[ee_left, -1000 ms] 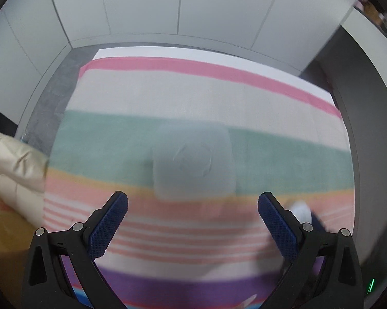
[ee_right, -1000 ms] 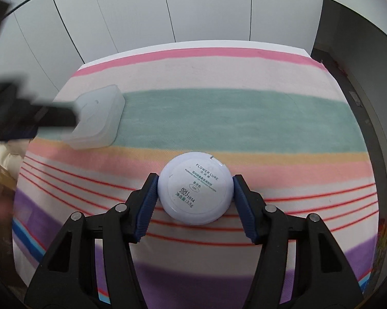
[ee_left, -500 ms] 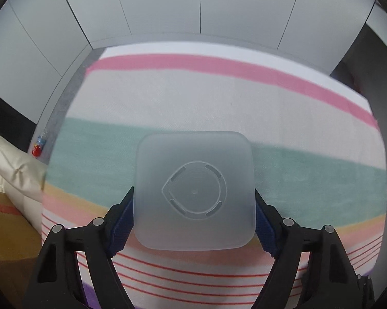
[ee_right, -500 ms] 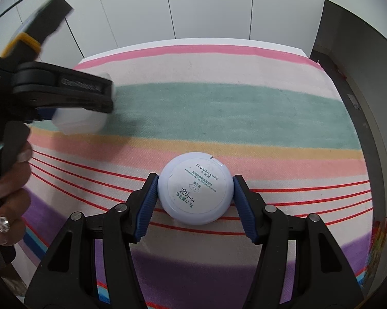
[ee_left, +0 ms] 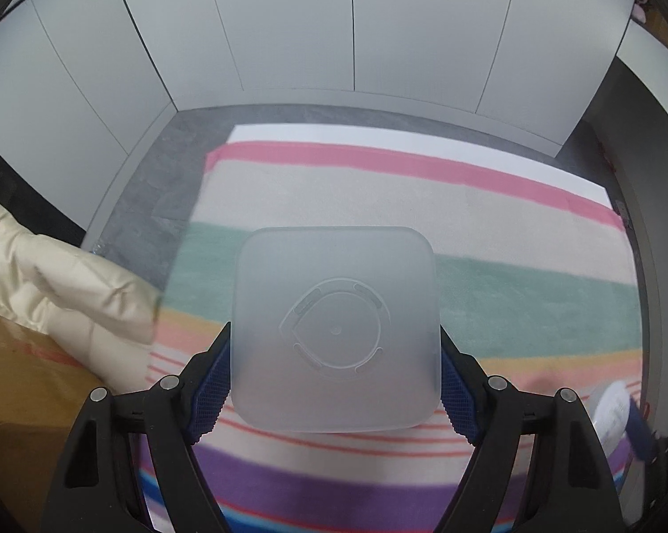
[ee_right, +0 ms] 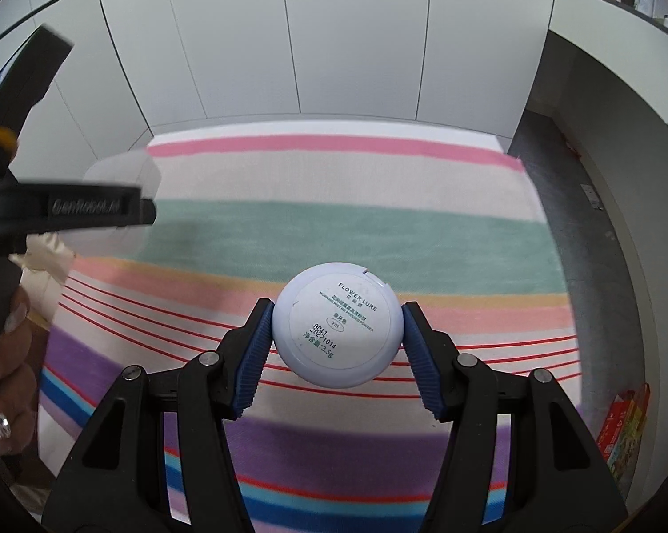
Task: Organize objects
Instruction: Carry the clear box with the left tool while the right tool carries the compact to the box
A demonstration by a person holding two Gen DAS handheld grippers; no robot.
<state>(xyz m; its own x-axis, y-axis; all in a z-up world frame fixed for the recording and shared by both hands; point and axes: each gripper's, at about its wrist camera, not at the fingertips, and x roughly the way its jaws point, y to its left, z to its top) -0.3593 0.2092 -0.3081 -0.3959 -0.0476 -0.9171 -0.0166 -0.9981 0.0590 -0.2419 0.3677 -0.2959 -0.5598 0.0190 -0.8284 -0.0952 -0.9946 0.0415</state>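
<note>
A frosted square plastic box (ee_left: 334,275) with rounded corners hangs above the striped cloth (ee_left: 489,231), and my left gripper (ee_left: 332,346) is shut on its two sides. A round white powder compact (ee_right: 334,355) with green print sits between the blue pads of my right gripper (ee_right: 336,313), which is shut on it, also clear of the cloth. In the right wrist view the left gripper (ee_right: 89,213) shows at the left edge with the frosted box (ee_right: 120,177) blurred behind it. The compact (ee_left: 611,404) appears small at the right edge of the left wrist view.
The striped cloth (ee_right: 378,231) covers a table backed by white wall panels. A cream padded cushion (ee_left: 58,293) and a cardboard box (ee_left: 18,399) lie off the table's left side. A colourful carton (ee_right: 622,435) stands on the grey floor at the right. A person's hand (ee_right: 5,355) holds the left gripper.
The left gripper closed on the frosted box and lifted it off the cloth. The right gripper rose with the compact; the table looks farther away in both views.
</note>
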